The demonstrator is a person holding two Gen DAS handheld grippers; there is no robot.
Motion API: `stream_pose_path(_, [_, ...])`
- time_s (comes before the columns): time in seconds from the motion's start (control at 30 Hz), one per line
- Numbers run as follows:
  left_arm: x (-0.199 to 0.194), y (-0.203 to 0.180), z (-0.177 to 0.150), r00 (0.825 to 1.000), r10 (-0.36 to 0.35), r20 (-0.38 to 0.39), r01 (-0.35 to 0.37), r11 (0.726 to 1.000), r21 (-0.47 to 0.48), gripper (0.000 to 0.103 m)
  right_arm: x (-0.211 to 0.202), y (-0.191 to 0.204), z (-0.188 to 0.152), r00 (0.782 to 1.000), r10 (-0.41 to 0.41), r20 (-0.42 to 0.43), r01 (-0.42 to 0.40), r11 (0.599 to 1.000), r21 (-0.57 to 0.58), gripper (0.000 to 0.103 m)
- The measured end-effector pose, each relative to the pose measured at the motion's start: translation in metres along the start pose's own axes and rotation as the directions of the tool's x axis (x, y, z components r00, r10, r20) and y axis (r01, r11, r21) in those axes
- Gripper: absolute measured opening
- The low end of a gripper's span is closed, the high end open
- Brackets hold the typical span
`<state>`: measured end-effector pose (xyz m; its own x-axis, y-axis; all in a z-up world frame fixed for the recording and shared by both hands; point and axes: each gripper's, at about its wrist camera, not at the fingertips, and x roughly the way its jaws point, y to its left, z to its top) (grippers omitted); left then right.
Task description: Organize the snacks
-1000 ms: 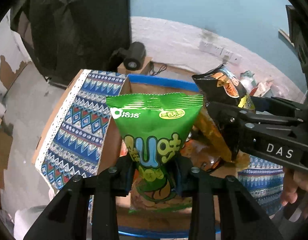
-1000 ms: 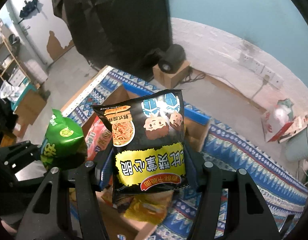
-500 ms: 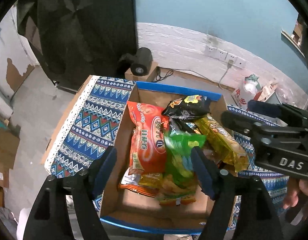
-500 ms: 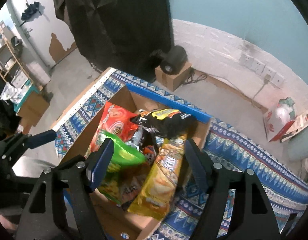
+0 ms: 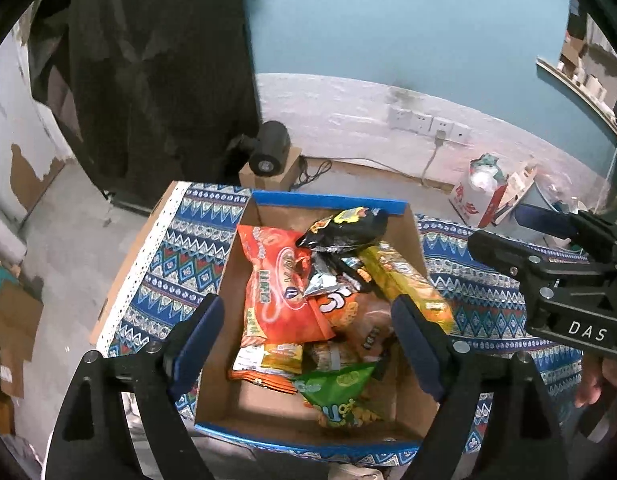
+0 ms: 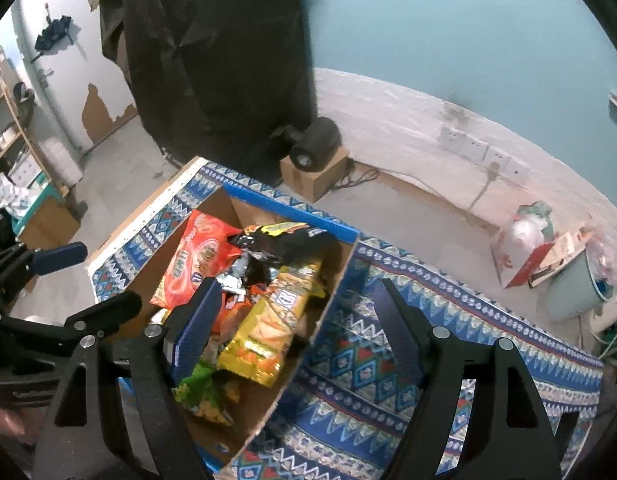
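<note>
1. Snacks fill a cardboard box (image 5: pixel 244 248) at frame centre in the left wrist view; the left gripper (image 5: pixel 306 332) hovers above it with jaws spread wide and nothing between them.
2. The right gripper (image 6: pixel 296 320) also stands apart and empty, its blue-padded fingers (image 6: pixel 194 328) framing the box's right wall in the lower middle of the right wrist view.
3. Only the left wrist view shows the green bag (image 5: pixel 340 394) in full, crinkled and lying near the box's bottom edge; the right wrist view hides most of it behind a finger.
4. Only the right wrist view shows wooden shelving (image 6: pixel 6 120) at the far left edge.
5. A glossy orange bag (image 5: pixel 278 284) lies flat at the box's left; a puffy black bag (image 5: pixel 344 228) rests at the top, beside a long yellow packet (image 5: pixel 408 284) along the right wall.
6. The box, rimmed in blue, sits on a woven-look cloth (image 5: pixel 180 256) patterned in blue diamonds and zigzags.
7. A black cylindrical device (image 5: pixel 270 152) sits on a small carton at upper centre.
</note>
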<state>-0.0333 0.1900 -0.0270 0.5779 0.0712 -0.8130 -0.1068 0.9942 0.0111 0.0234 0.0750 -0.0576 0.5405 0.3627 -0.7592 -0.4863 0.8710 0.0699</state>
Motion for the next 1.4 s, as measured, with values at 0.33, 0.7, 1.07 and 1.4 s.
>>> stream_pose_path(0.33, [-0.010,-0.019,-0.001,0.999,0.005,0.034,-0.007,0.998,0.057,0.090,-0.029,-0.016,-0.016,0.998,-0.049,0.046,0.049,0.999,0.000,0.078])
stream_pose_path(0.7, [-0.021,-0.030,-0.002,0.997,-0.002,0.076,-0.004,0.997,0.076,0.098,-0.046,-0.026,-0.030,0.996,-0.052,0.075,0.053,0.999,-0.005,0.078])
stream_pose_path(1.07, [-0.026,-0.039,-0.001,0.994,0.026,0.102,-0.037,0.994,0.107,0.101,-0.050,-0.029,-0.034,0.996,-0.048,0.074,0.048,0.999,0.004,0.078])
stream_pose_path(1.4, [-0.028,-0.041,-0.002,0.993,0.033,0.110,-0.045,0.993,0.112,0.101,-0.052,-0.029,-0.034,0.996,-0.055,0.077,0.054,0.998,0.007,0.078])
